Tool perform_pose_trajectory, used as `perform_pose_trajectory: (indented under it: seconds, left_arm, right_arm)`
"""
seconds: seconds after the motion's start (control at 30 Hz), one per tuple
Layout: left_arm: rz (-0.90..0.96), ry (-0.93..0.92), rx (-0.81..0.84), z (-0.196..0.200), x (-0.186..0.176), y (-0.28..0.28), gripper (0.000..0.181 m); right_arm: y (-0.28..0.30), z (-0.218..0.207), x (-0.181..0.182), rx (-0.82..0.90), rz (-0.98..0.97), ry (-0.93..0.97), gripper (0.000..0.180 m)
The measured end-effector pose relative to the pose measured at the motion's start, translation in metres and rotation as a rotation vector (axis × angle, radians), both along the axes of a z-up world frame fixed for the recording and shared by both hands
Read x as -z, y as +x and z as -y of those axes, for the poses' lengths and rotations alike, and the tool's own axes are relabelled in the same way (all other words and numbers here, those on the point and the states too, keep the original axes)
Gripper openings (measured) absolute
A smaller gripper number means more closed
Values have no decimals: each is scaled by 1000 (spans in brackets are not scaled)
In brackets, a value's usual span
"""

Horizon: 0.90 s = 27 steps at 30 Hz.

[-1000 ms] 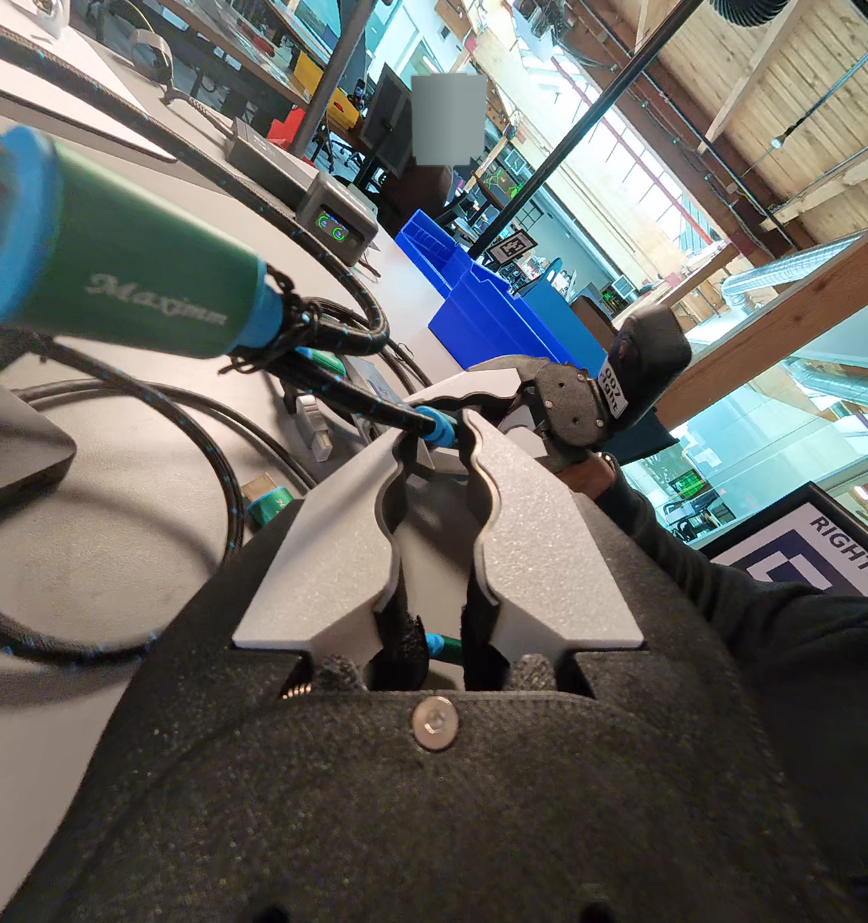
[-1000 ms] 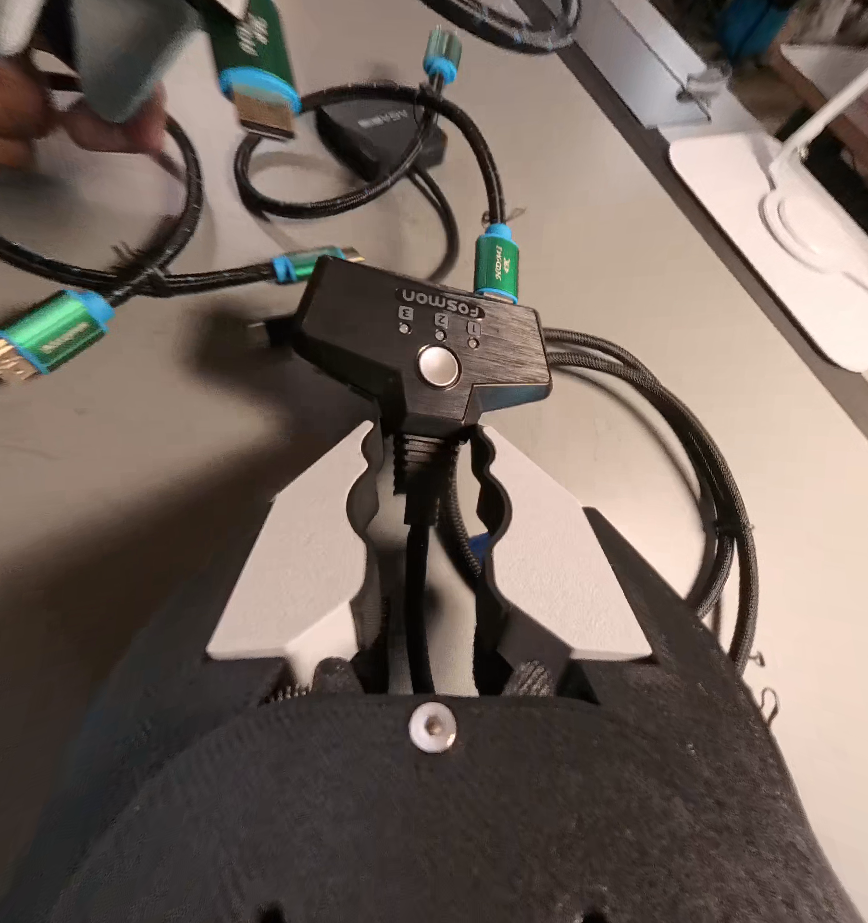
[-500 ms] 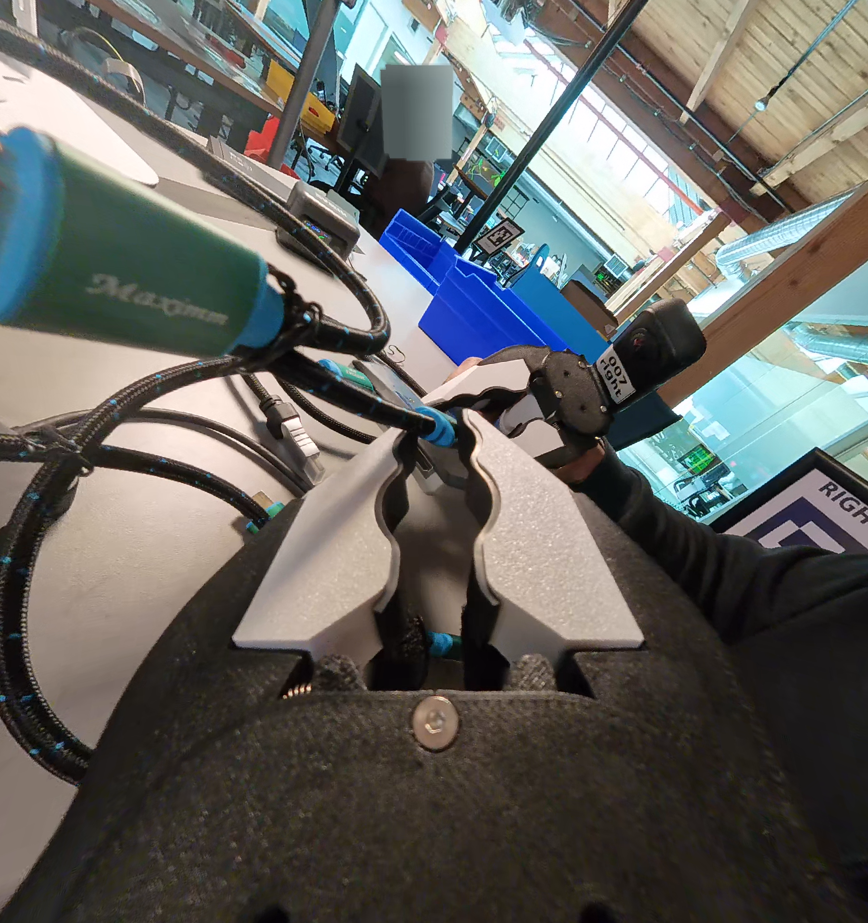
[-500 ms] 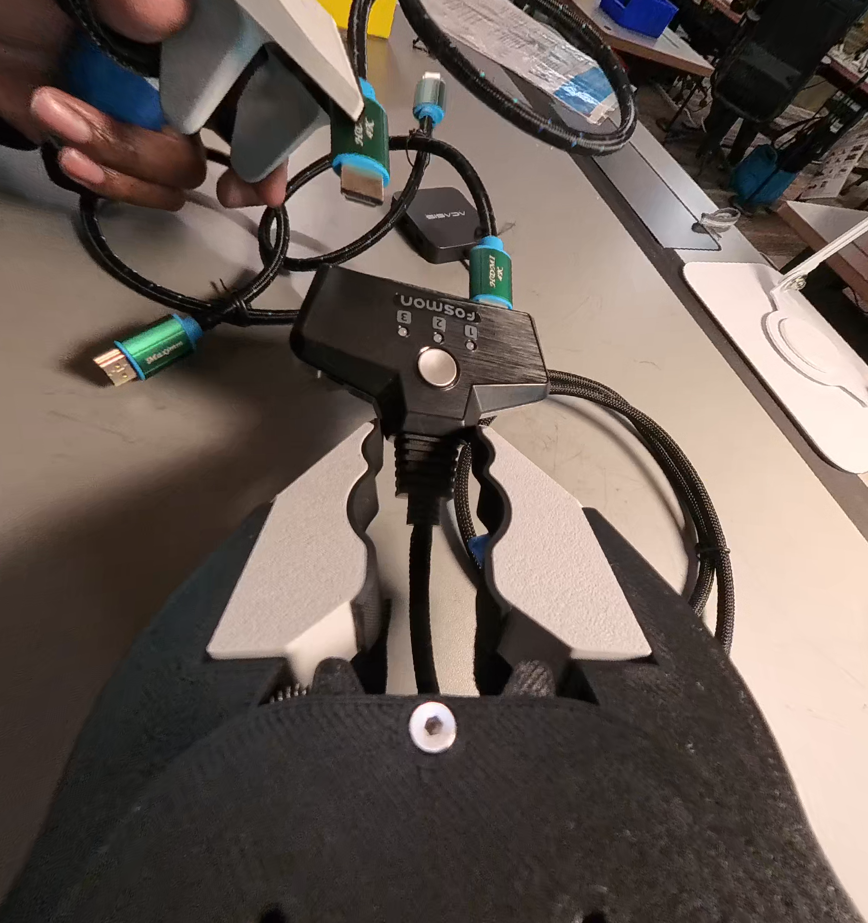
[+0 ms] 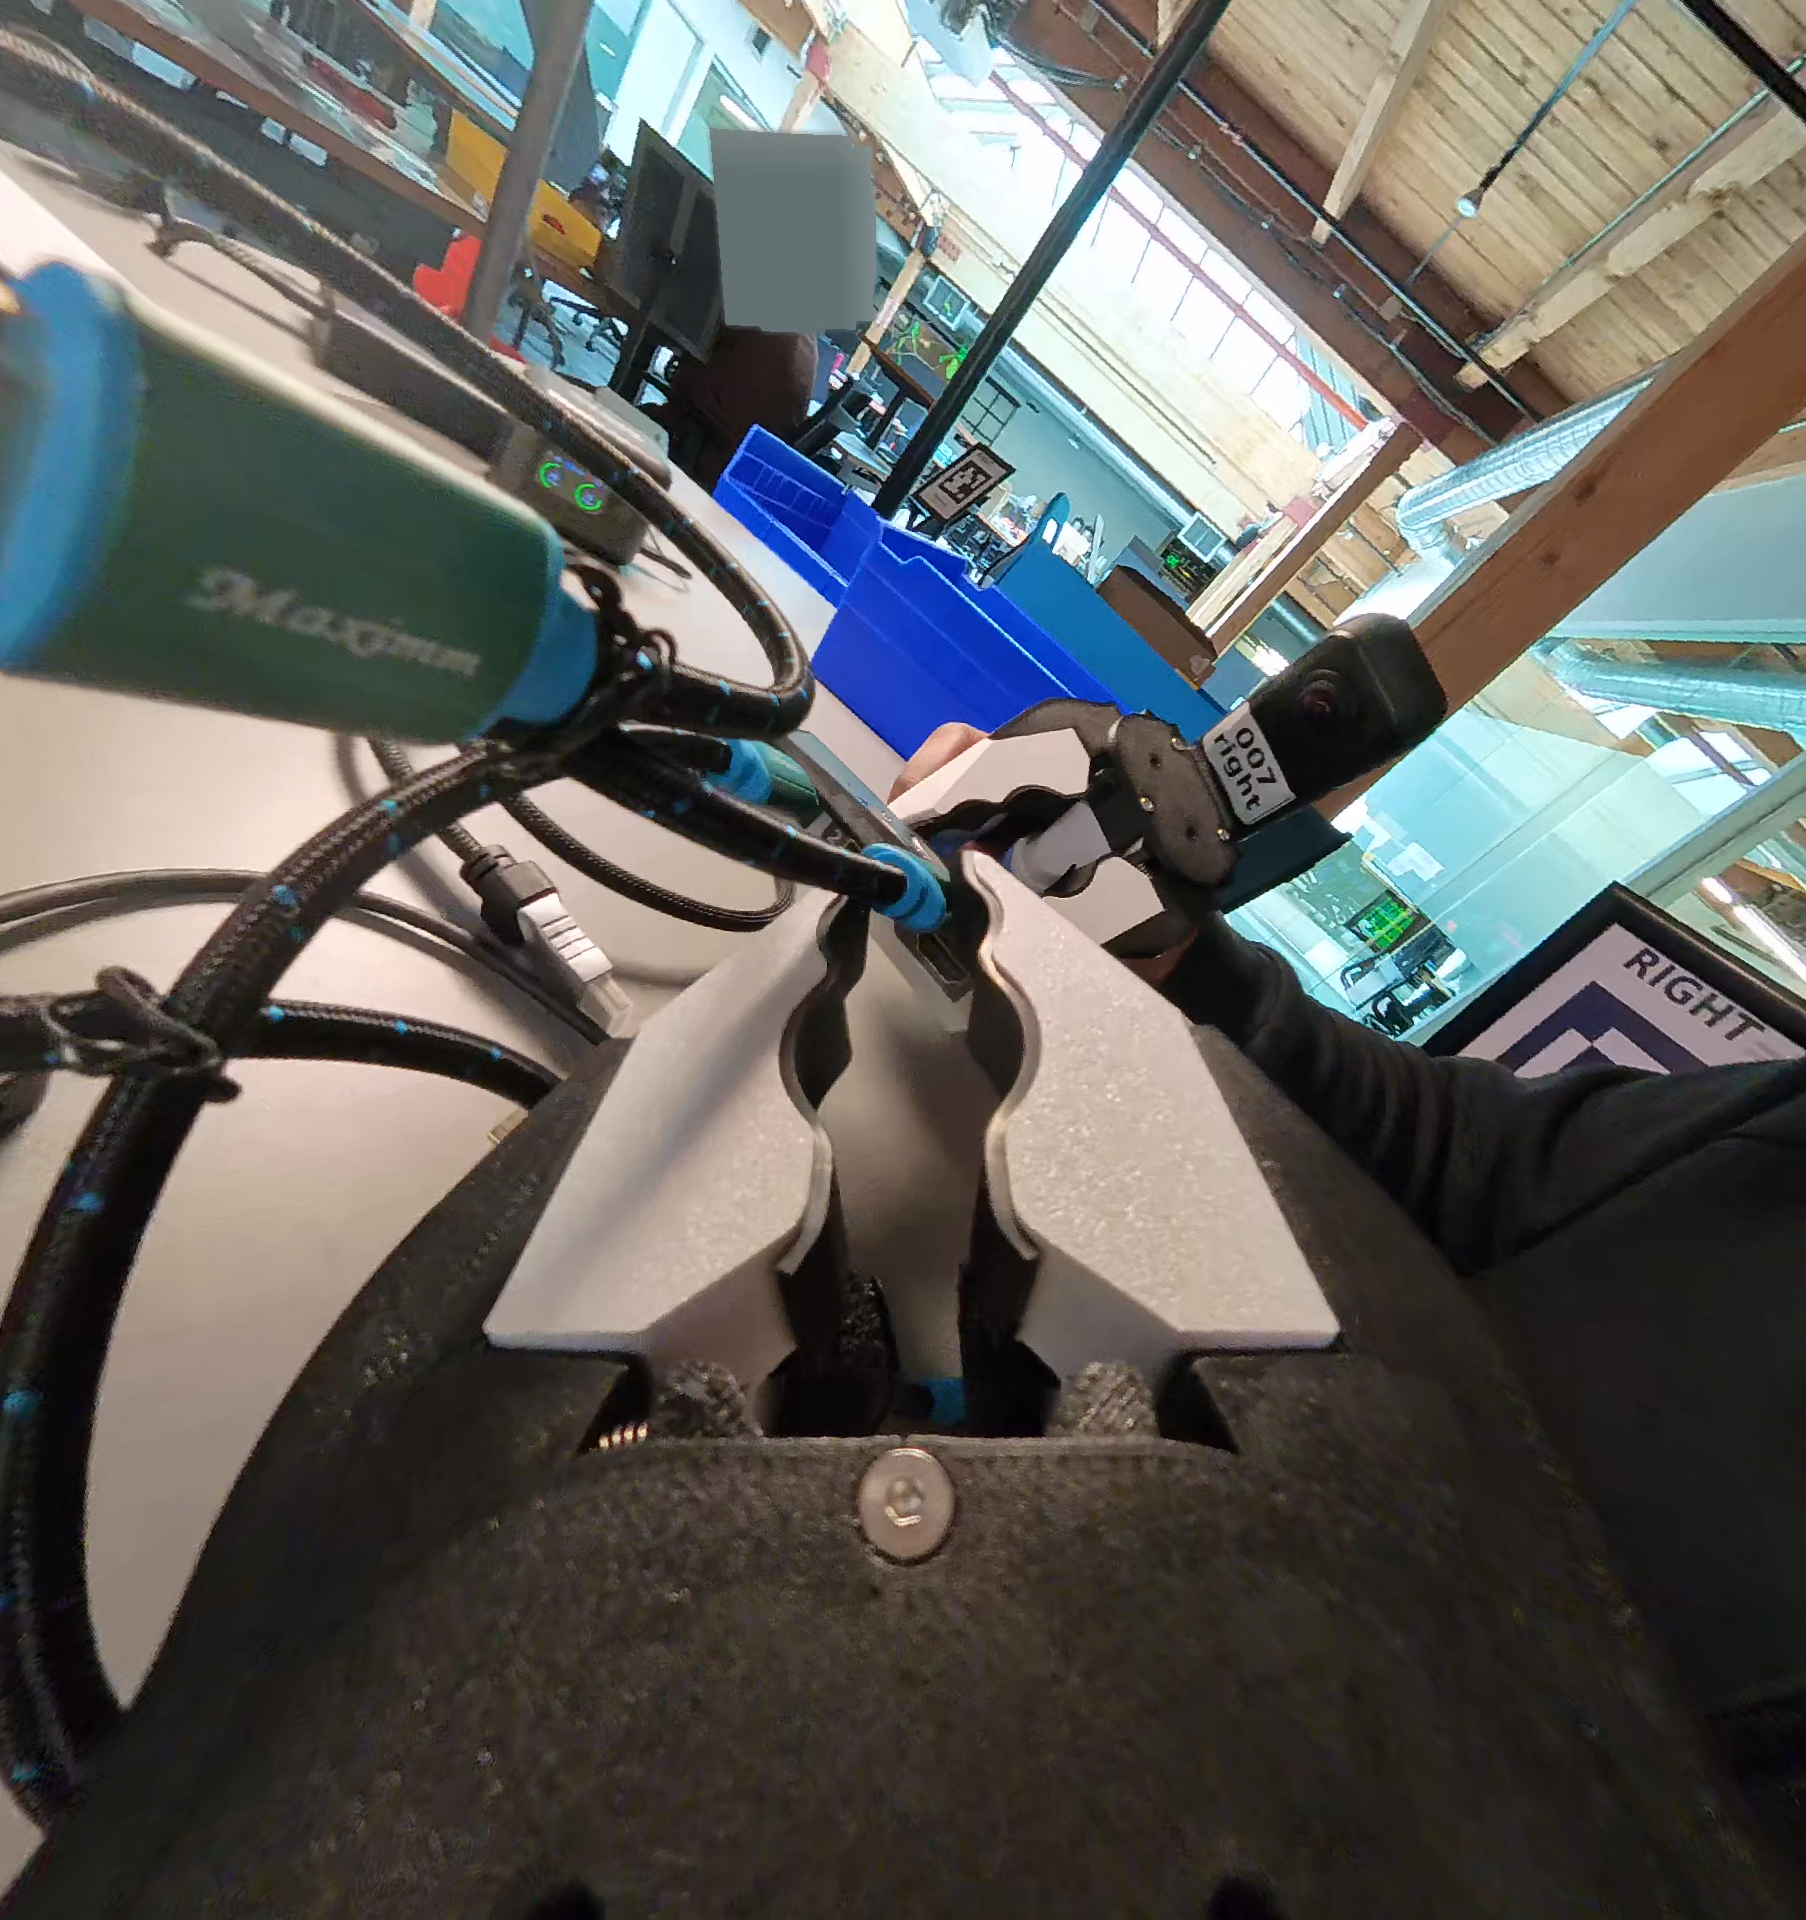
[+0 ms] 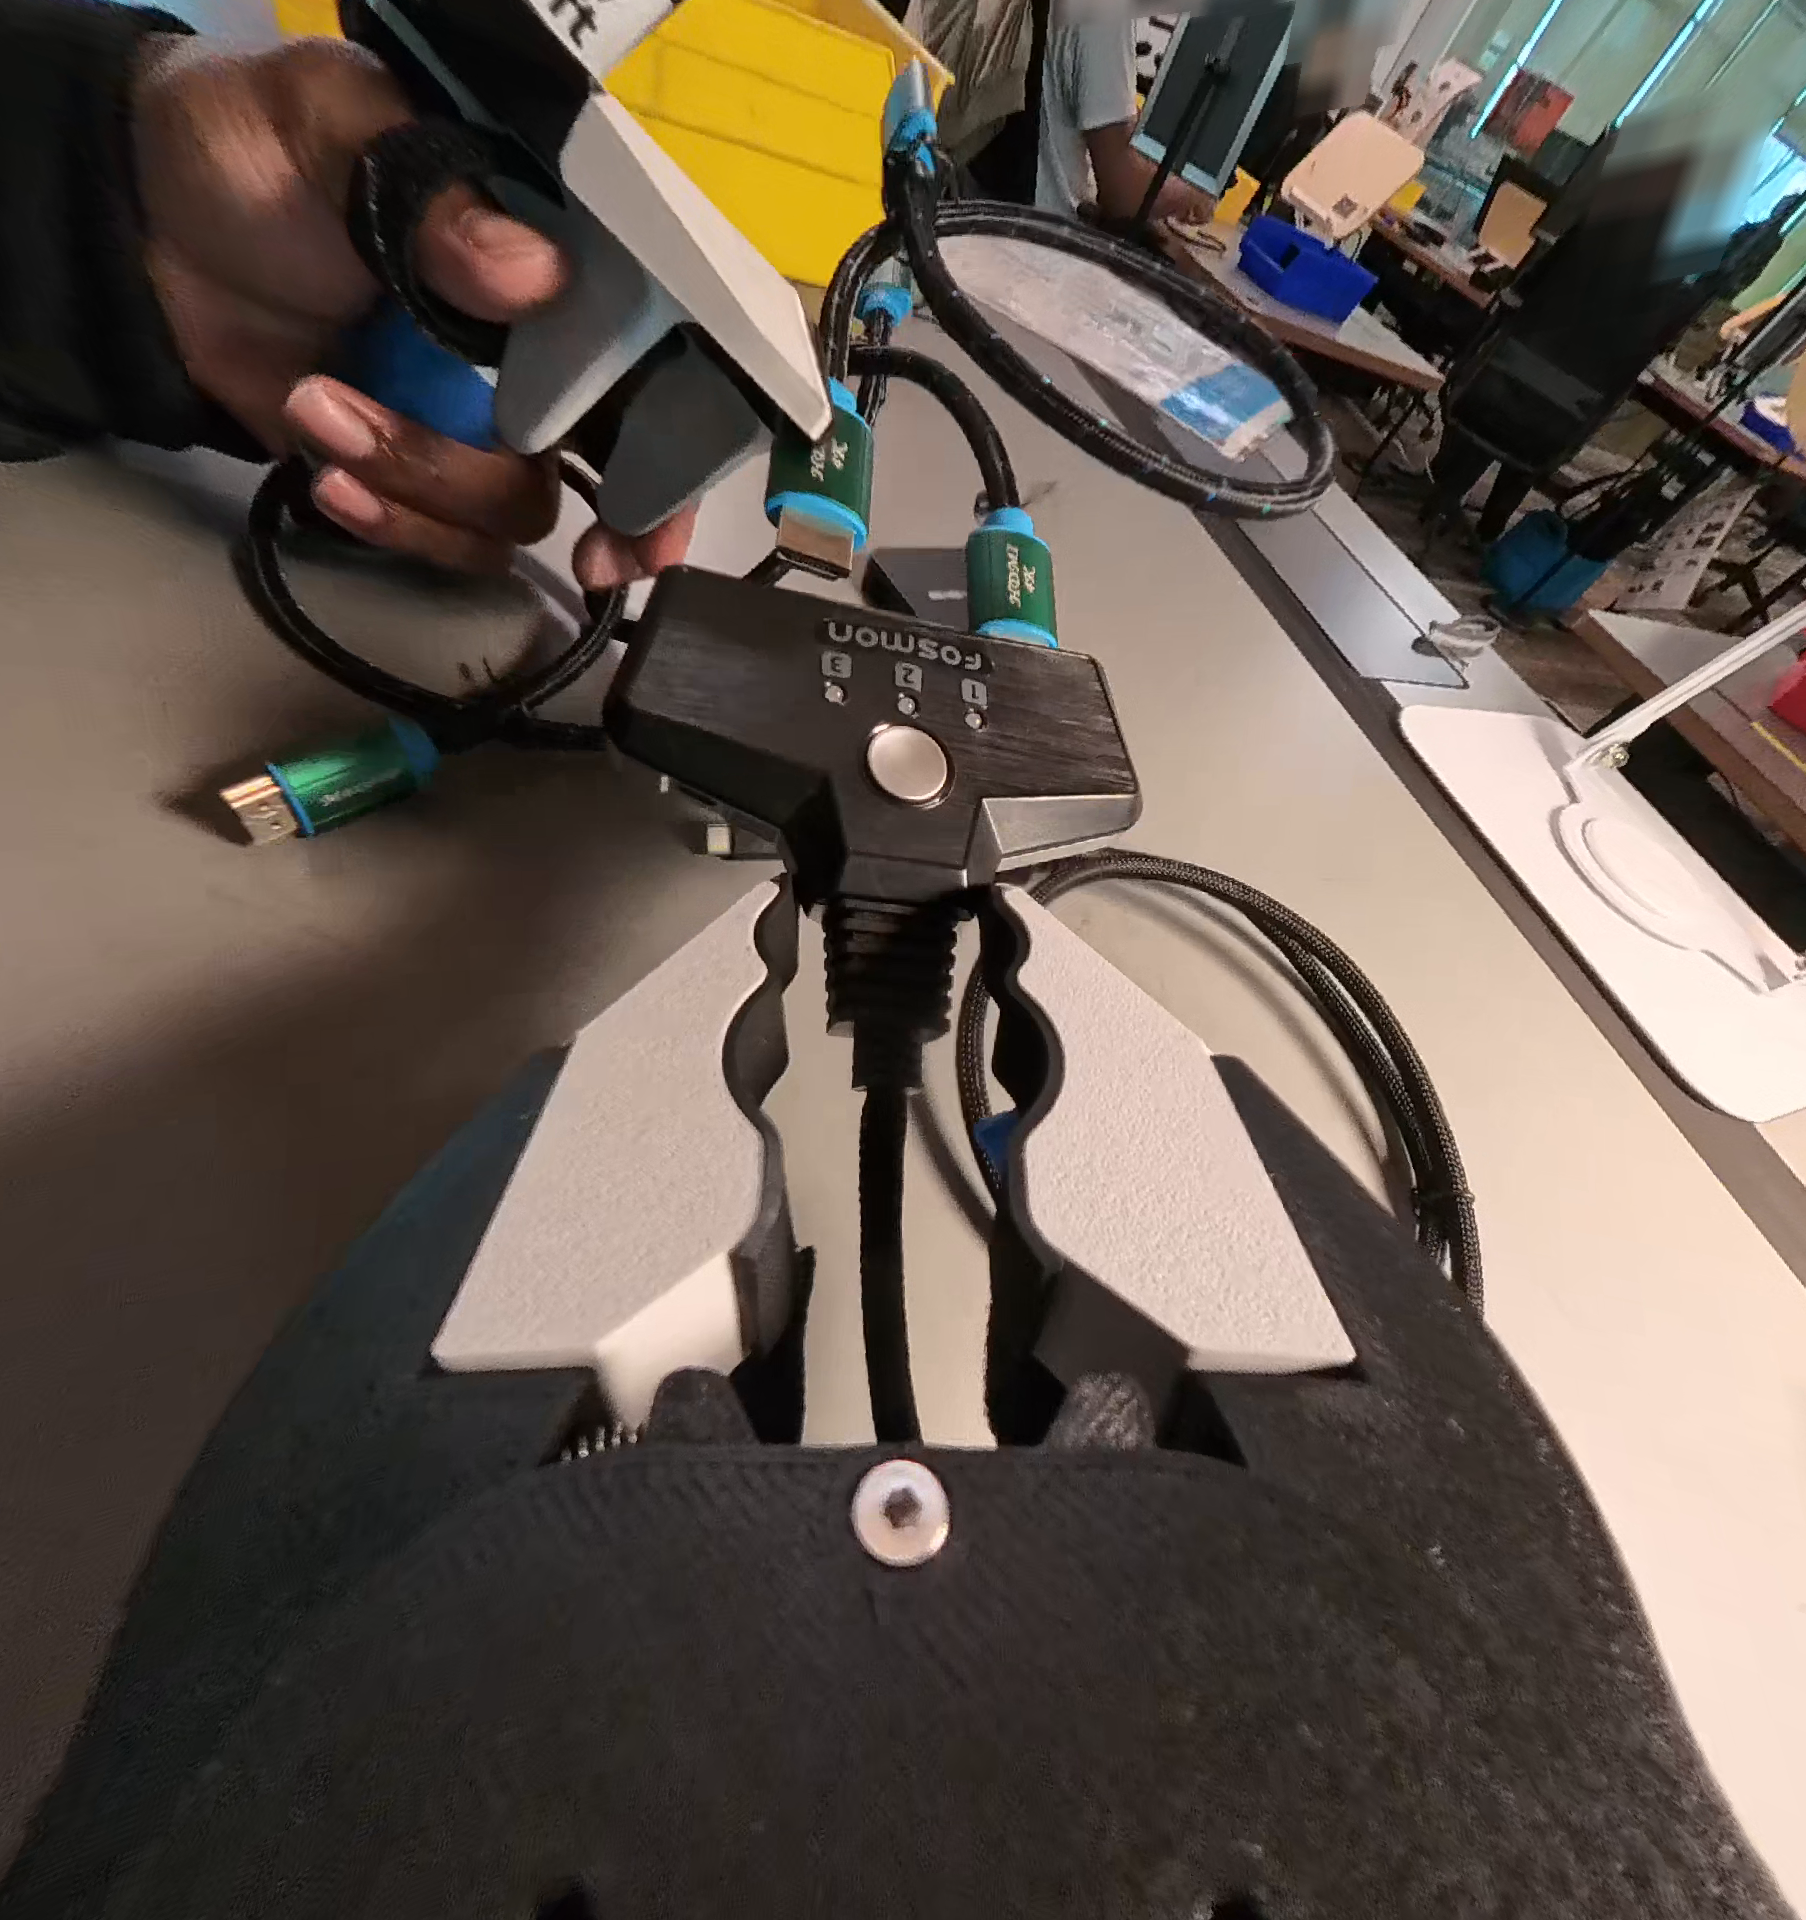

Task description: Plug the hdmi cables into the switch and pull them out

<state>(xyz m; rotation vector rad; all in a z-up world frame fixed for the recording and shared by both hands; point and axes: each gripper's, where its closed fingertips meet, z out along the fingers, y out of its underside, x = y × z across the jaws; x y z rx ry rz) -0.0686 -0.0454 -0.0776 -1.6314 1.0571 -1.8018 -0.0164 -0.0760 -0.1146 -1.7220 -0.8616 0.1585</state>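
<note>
**Q:** What is the step in hand?

**A:** The right gripper [image 6: 894, 914] clamps the neck of the black switch [image 6: 868, 717], held just above the grey table [image 6: 130, 987]. At 11 o'clock the left gripper [image 6: 748, 442] pinches a green HDMI plug [image 6: 818, 488], its metal tip just above the switch's far edge. A second plug [image 6: 1011, 577] is seated at 1 o'clock.

**Q:** How to seat it well?

**A:** Probably square the tip to an empty port, then push straight while the right side holds firm.

**Q:** What is in the way?

**A:** Braided cable loops [image 6: 1117, 343] crowd the far side; a loose plug [image 6: 333, 779] lies at 9 o'clock. A white lamp base [image 6: 1657, 894] sits well apart at 3 o'clock.
</note>
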Motion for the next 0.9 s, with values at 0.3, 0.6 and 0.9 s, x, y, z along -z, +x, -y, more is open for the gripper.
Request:
perform_pose_trajectory:
  seconds: [0.3, 0.6, 0.9]
  left_arm:
    - [5, 18, -13, 1, -1, 1, 16]
    - [22, 58, -36, 3, -4, 3, 16]
    - [29, 80, -41, 4, -5, 4, 17]
  right_arm:
    - [6, 2, -11, 0, -26, 86, 35]
    - [9, -1, -13, 27, -14, 110, 35]
    - [11, -3, -14, 46, -17, 115, 35]
